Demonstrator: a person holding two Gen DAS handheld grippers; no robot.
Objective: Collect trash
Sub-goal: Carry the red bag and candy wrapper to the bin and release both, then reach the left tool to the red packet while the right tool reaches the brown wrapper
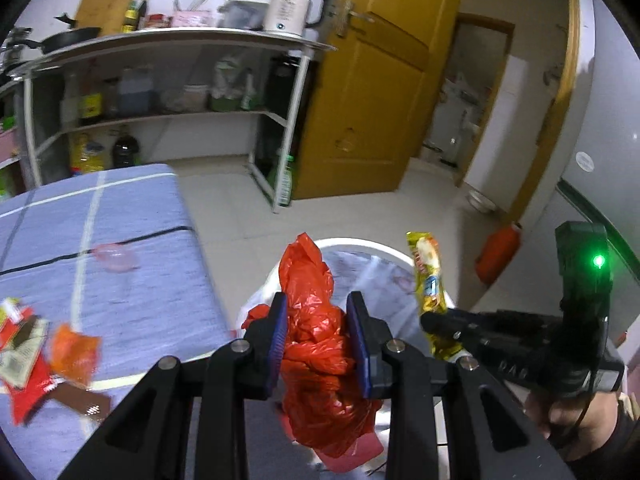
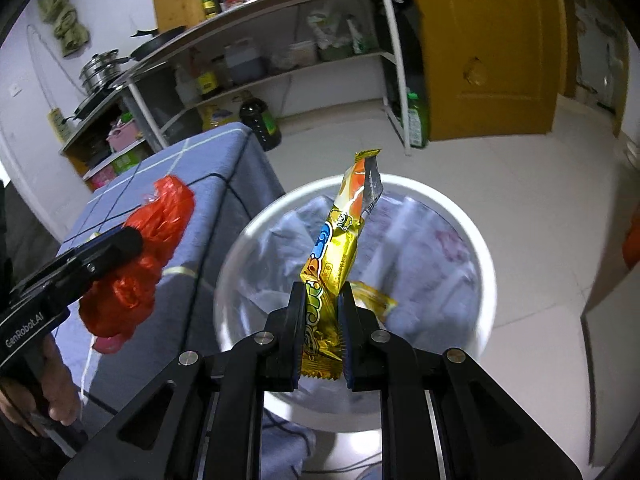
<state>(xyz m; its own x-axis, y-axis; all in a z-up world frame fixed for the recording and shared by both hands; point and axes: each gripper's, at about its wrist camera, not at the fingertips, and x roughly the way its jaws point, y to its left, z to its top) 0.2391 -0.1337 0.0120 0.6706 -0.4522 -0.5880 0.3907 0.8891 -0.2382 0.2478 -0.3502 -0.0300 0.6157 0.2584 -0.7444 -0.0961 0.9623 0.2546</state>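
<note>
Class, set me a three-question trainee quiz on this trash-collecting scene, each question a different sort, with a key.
1. True or false: the left tongs grip a crumpled red plastic bag.
2. Which item do the right tongs hold? A) yellow foil snack wrapper B) glass bottle
3. Fill in: the wrapper hangs above the round white lined ____.

Key: 1 true; 2 A; 3 bin. More wrappers lie on the blue checked tablecloth.

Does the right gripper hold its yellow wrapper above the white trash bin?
Yes, the right gripper is shut on the yellow wrapper, with the white trash bin open directly beneath it.
</note>
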